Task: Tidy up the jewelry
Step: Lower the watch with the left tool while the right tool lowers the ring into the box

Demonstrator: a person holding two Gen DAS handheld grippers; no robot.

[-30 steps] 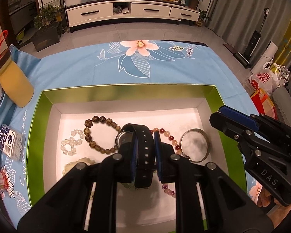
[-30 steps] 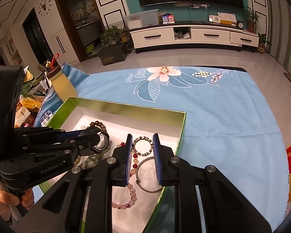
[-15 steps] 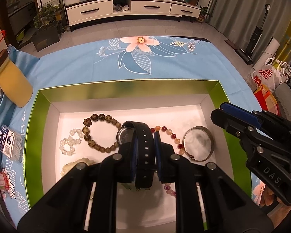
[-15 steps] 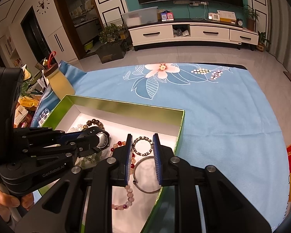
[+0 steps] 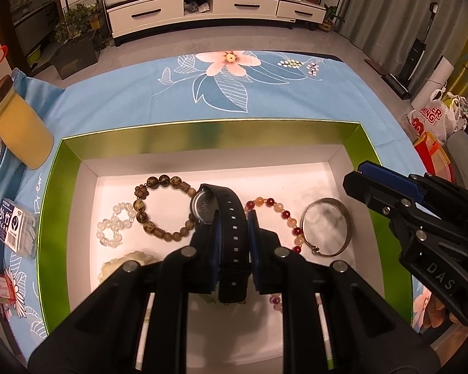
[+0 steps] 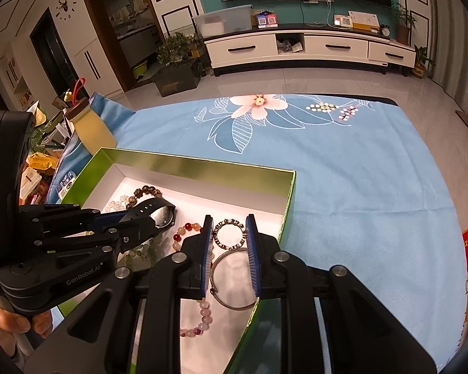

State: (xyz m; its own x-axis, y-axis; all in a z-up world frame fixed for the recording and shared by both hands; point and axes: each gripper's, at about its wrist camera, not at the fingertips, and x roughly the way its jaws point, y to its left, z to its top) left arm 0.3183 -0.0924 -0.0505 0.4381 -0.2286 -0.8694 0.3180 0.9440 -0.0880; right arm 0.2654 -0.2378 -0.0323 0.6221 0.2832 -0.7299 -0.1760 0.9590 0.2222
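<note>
Glossy green box [image 5: 51,187], matt white inside; shiny metal bangle [image 5: 327,230]; matt black watch [image 5: 231,218]; blue cloth [image 5: 124,99].

Warm dim indoor light, bright white box floor [image 5: 296,184], strong fisheye bending, dark vignetted corners, sharp focus

— What colours are in the box [image 5: 56,187]?
— Green walls, white floor. The watch [image 5: 224,218] is black, one bracelet [image 5: 159,208] mottled brown, another [image 5: 284,218] red and peach, the bangle [image 5: 327,227] silver.
— And underneath?
— A blue cloth [image 6: 343,171] with a pink flower and white-outlined leaves.
— The jar [image 5: 18,134]?
— Pale yellow, dark lid.
</note>
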